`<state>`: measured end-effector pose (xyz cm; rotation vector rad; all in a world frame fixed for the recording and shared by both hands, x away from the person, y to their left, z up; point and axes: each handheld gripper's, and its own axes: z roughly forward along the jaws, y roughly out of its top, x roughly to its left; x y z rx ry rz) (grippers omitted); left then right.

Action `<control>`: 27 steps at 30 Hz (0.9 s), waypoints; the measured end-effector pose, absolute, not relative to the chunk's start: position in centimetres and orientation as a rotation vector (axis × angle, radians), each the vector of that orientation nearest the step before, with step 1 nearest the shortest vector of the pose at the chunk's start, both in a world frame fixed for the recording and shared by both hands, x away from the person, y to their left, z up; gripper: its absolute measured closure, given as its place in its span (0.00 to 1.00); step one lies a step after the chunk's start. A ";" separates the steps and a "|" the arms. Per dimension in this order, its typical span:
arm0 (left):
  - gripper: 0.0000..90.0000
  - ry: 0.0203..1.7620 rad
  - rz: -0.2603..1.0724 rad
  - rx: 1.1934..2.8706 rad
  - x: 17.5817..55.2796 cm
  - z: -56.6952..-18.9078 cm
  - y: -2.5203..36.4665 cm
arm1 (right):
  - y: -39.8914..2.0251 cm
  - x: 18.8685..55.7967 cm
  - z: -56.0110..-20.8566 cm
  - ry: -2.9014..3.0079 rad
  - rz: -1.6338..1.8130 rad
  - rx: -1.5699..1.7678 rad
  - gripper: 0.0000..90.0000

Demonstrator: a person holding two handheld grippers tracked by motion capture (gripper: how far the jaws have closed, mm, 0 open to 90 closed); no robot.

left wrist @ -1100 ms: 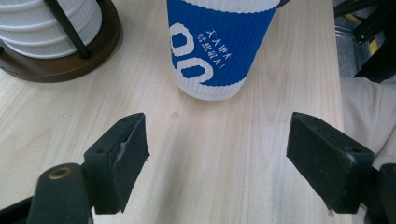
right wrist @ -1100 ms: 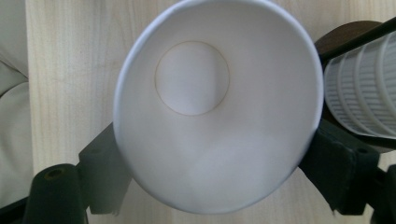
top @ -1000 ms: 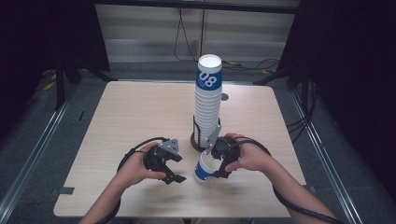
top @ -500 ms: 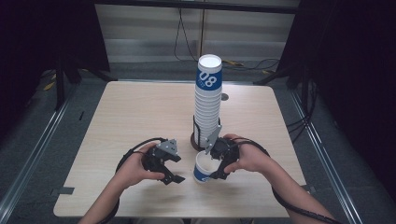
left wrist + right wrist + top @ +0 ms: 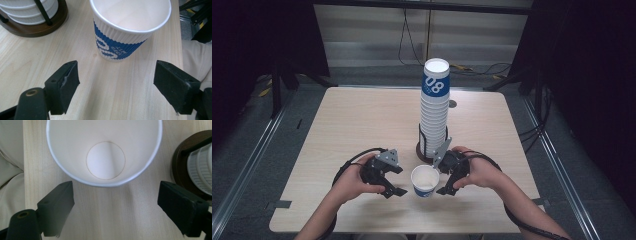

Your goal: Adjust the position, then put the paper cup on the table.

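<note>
Cup (image 5: 424, 180) upright between grippers, base hidden from above, left gripper (image 5: 116, 83) and right gripper (image 5: 116, 205) jaws apart, empty

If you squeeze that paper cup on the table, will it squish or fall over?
The single paper cup looks empty and thin-walled, so it is probably very light and would dent under a hard pinch. Its ribbed sleeve should help against slipping. Standing upright on a base narrower than its rim, a sideways nudge could likely tip it.

Cup (image 5: 125, 32) is paper, ribbed matt wall with blue print, smooth white inside (image 5: 105, 160). Stack (image 5: 434, 115) is the same ribbed paper. Holder base (image 5: 32, 27) is dark wood, slight sheen, with thin black metal rods. Tabletop (image 5: 362, 120) is pale wood grain, matt. Jaw pads are black matt rubber.
</note>
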<state>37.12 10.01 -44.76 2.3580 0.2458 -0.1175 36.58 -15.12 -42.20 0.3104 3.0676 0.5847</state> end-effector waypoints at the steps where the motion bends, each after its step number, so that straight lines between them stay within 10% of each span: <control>1: 0.22 0.253 -0.115 2.358 37.1 -44.7 10.1 | -15.2 36.5 -42.2 3.060 0.597 0.323 0.15; 27: 0.22 0.342 -0.061 2.353 37.1 -44.7 13.9 | -16.8 36.1 -42.7 3.023 0.729 0.369 0.15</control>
